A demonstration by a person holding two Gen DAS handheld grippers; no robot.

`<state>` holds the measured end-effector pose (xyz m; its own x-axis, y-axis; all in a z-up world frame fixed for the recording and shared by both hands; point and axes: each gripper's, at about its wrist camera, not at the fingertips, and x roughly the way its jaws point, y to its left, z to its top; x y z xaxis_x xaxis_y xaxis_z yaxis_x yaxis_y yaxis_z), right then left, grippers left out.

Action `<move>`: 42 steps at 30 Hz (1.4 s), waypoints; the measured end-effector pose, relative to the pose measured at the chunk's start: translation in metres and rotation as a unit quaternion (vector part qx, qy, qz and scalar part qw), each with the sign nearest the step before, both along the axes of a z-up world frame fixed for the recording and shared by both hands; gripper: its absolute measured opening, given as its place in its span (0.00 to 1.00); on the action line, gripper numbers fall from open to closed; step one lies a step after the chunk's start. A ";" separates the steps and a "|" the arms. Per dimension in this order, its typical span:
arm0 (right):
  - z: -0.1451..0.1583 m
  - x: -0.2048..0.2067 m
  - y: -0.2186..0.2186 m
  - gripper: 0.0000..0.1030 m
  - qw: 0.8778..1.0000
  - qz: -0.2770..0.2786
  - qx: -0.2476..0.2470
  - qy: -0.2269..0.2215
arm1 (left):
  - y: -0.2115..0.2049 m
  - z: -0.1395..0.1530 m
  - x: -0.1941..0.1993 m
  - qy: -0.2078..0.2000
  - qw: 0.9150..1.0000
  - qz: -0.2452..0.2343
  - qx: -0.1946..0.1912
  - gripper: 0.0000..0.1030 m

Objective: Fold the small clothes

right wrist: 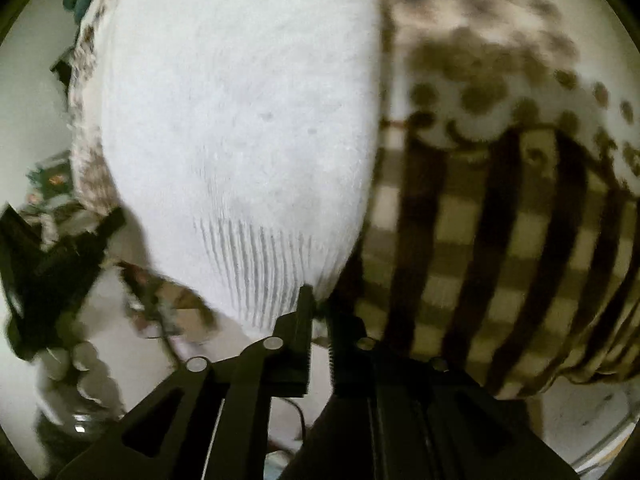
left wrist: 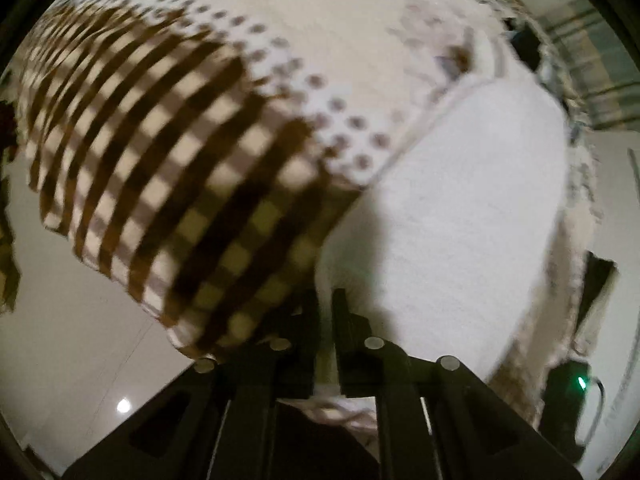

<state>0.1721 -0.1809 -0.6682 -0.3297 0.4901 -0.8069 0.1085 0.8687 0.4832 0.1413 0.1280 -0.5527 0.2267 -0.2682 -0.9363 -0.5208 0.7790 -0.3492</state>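
I am in the middle of a fold: both tools hang just over the near edge of the small garment, and I judge I am either taking hold of that edge or have just let it go; the blur will not let me say which.

My left gripper (left wrist: 325,300) has its black fingers (left wrist: 307,312) drawn narrow, with only a slim gap between them. Pale cloth shows through the gap, but I cannot tell whether the pads press on it. My right gripper (right wrist: 319,304) also stands nearly closed, its tips just at the ribbed hem; again, I cannot tell if fabric is pinched.

The small garment of brown-and-cream checked cloth with a dotted white band (left wrist: 172,184) fills most of both views. It lies spread on the pale glossy desk (left wrist: 80,320), with a plain white knitted panel (left wrist: 452,220) beside the check. In the right wrist view that panel ends in a grey-ribbed hem (right wrist: 260,276) at my fingertips. The cloth looks soft and thin, likely to slump.

Next, I think, I need a sure pinch on both near corners, then an even lift and carry across so the edges meet squarely. At the left of the right view, the other tool (right wrist: 52,264) shows dark and blurred.
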 end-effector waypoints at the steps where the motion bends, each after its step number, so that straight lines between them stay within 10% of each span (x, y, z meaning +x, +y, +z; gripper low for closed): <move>1: 0.002 0.002 -0.004 0.36 1.000 -0.009 0.020 0.007 | -0.001 0.006 0.000 -0.009 1.000 -0.004 -0.004 0.26; 4: 0.009 0.003 -0.020 0.73 0.999 -0.026 0.037 0.009 | 0.003 0.020 -0.002 -0.040 0.999 -0.010 -0.016 0.61; 12: -0.018 0.005 -0.046 0.74 0.991 -0.104 0.078 0.033 | -0.003 -0.040 0.024 -0.003 0.992 -0.078 -0.104 0.61; 17: -0.035 -0.003 -0.037 0.75 0.974 -0.199 0.097 0.055 | -0.020 -0.040 0.033 0.000 0.987 -0.131 -0.089 0.58; 20: -0.032 -0.011 -0.030 0.45 0.965 -0.234 0.107 0.055 | -0.021 -0.029 0.030 0.000 0.986 -0.148 -0.076 0.11; 22: -0.029 -0.011 -0.030 0.18 0.965 -0.233 0.105 0.054 | -0.018 -0.022 0.028 -0.004 0.985 -0.144 -0.095 0.11; 33: 0.090 0.030 -0.029 0.14 0.957 -0.252 0.142 -0.026 | -0.010 0.063 0.095 -0.085 0.972 -0.140 -0.171 0.10; 42: 0.138 0.205 -0.049 0.14 0.943 -0.270 0.152 -0.123 | -0.010 0.063 0.249 -0.162 0.964 -0.094 -0.191 0.14</move>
